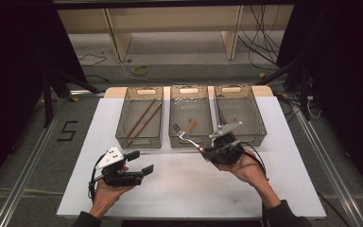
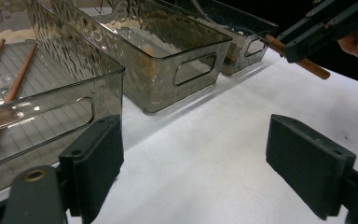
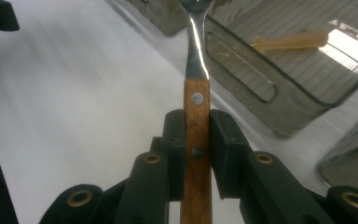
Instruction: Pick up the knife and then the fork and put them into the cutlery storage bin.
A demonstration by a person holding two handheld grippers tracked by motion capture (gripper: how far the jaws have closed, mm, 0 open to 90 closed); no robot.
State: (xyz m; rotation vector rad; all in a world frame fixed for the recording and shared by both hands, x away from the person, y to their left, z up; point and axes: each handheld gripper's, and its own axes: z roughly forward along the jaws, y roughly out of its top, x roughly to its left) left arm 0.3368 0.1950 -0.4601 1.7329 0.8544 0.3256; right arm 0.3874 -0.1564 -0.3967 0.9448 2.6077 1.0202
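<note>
My right gripper (image 1: 204, 150) is shut on the wooden handle of a fork (image 1: 187, 137). The fork's metal tines point up and left over the front edge of the middle bin (image 1: 191, 90). In the right gripper view the pads (image 3: 221, 140) press both sides of the riveted handle (image 3: 196, 135). My left gripper (image 1: 140, 162) rests low at the table's front left, open and with nothing in it. In the left gripper view its jaws stand wide apart over bare white table, and the fork's handle end (image 2: 313, 67) sticks out of the right gripper (image 2: 307, 32).
Three smoky clear bins stand in a row at the back of the white table (image 1: 179, 189). The left bin (image 1: 138, 141) holds two brown chopsticks (image 1: 144, 118). A wooden-handled piece (image 1: 191, 125) lies in the middle bin. The right bin (image 1: 260, 124) looks bare.
</note>
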